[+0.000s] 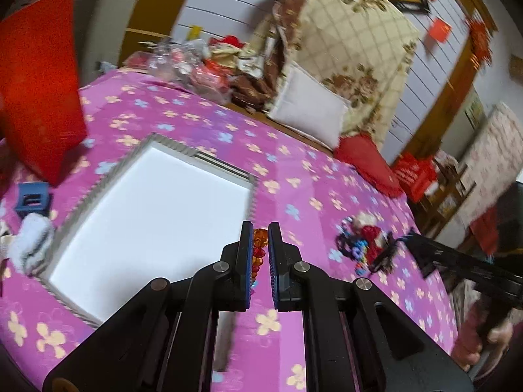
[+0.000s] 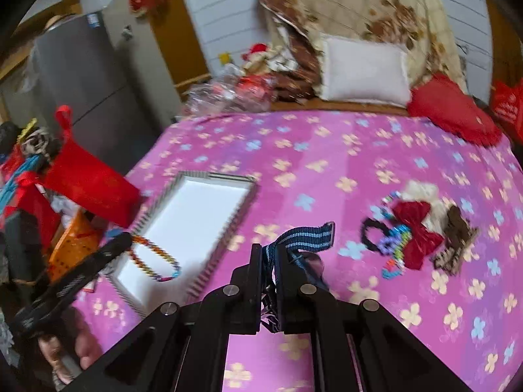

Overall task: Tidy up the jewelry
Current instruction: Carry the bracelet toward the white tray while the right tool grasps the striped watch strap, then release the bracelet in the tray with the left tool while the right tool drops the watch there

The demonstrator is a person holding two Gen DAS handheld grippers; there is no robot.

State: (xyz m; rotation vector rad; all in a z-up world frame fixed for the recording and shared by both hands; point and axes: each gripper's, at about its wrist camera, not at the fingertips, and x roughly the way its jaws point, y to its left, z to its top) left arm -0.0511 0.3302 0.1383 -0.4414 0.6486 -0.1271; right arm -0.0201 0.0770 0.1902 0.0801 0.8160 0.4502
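My left gripper (image 1: 260, 232) is shut on a multicoloured bead bracelet (image 1: 259, 250), held over the near right edge of a white tray (image 1: 157, 215) with a grey ribbed rim. In the right wrist view the bracelet (image 2: 156, 259) hangs from the left gripper (image 2: 126, 240) above the tray (image 2: 196, 209). My right gripper (image 2: 268, 250) is shut on a blue striped fabric strap (image 2: 302, 236), held above the pink flowered cloth. A pile of jewelry (image 2: 418, 232) with a red bow, beads and hair ties lies to the right; it also shows in the left wrist view (image 1: 362, 238).
The pink flowered cloth (image 2: 327, 163) covers the table. A red bag (image 1: 39, 91) stands left of the tray, with a small blue object (image 1: 31, 199) and a white fluffy thing (image 1: 31, 241) near it. Pillows, a red cushion (image 2: 454, 111) and clutter line the far edge.
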